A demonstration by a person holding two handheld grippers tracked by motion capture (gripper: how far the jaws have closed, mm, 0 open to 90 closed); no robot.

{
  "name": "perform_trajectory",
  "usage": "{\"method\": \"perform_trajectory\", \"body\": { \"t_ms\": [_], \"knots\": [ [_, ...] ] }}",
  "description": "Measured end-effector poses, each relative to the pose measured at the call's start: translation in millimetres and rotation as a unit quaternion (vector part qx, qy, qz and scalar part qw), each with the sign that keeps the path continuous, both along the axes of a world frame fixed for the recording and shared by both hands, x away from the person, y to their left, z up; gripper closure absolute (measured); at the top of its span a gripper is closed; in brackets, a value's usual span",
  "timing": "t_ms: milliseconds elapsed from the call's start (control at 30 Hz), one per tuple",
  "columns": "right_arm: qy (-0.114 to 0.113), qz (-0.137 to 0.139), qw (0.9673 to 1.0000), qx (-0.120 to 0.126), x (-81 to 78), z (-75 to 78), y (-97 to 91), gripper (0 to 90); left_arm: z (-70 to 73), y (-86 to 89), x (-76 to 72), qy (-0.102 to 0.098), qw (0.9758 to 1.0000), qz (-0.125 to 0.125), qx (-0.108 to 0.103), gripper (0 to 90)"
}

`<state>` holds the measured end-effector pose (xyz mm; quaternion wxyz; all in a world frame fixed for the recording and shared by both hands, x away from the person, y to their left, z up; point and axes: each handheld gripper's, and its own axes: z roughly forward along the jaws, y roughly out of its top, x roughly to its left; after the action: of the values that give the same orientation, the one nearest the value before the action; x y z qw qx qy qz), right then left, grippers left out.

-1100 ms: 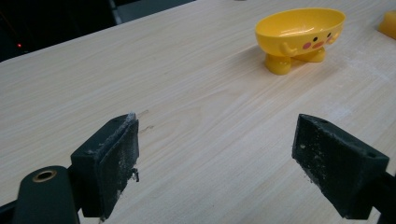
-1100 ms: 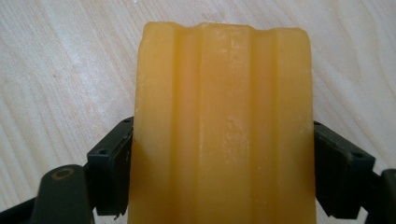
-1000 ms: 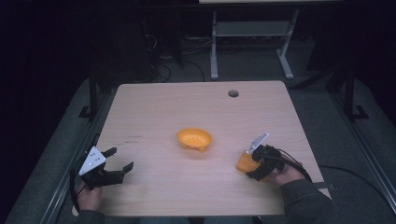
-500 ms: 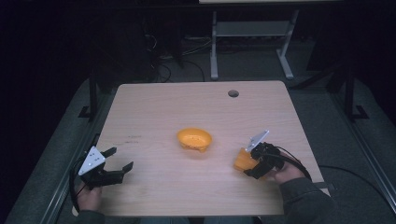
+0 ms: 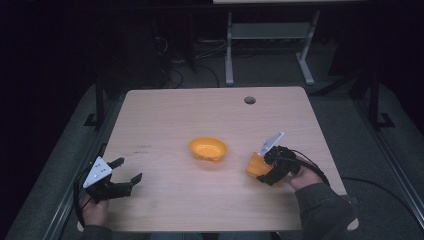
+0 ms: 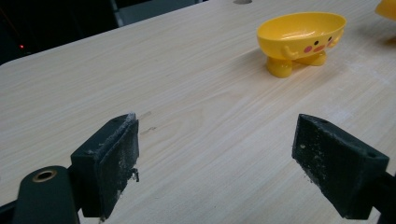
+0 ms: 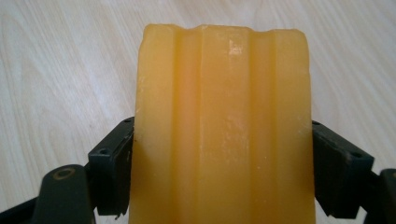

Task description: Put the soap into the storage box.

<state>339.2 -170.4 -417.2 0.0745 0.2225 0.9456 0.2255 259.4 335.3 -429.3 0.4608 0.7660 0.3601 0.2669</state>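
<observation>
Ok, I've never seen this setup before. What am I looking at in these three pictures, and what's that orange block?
No robot here: a person holds a two-jaw tool in each hand at a wooden table. The wide picture comes from a camera above the table; the other two ride on the tools and look along their black jaws. The left tool is open and holds nothing. The right tool is shut on an orange soap bar, ridged lengthwise. A yellow soap dish with a cartoon face and little feet stands empty mid-table, apart from both tools.
</observation>
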Motion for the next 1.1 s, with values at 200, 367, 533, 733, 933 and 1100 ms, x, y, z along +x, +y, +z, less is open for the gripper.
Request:
{"method": "perform_trajectory", "body": {
  "t_ms": [200, 367, 533, 733, 933, 1100],
  "knots": [
    [-0.001, 0.006, 1.0000, 0.001, 5.9, 4.6, 9.3, 20.4, 0.2, 1.1, 0.1, -0.001, 1.0000, 0.001, -0.003, 13.9],
    [-0.004, 0.015, 0.9999, 0.004, 9.8, 7.4, 16.5, 20.4, 0.1, 0.8, 0.1, -0.002, 1.0000, 0.001, -0.003, 13.9],
    [-0.007, 0.024, 0.9997, -0.002, 13.0, 11.3, 24.4, 20.4, 0.2, 0.9, 0.1, -0.001, 1.0000, 0.001, -0.003, 13.9],
    [-0.008, 0.036, 0.9993, -0.008, 16.9, 17.5, 35.1, 20.4, -0.1, 0.8, 0.4, -0.001, 1.0000, 0.001, -0.005, 13.9],
    [-0.015, 0.044, 0.9989, -0.009, 21.0, 22.9, 43.1, 20.4, 0.4, 1.5, 0.1, -0.002, 1.0000, 0.002, -0.005, 13.9],
    [-0.015, 0.046, 0.9988, -0.009, 24.2, 26.8, 47.0, 20.4, 0.2, 2.4, 0.2, -0.002, 1.0000, 0.004, -0.008, 13.9]
  ]
}}
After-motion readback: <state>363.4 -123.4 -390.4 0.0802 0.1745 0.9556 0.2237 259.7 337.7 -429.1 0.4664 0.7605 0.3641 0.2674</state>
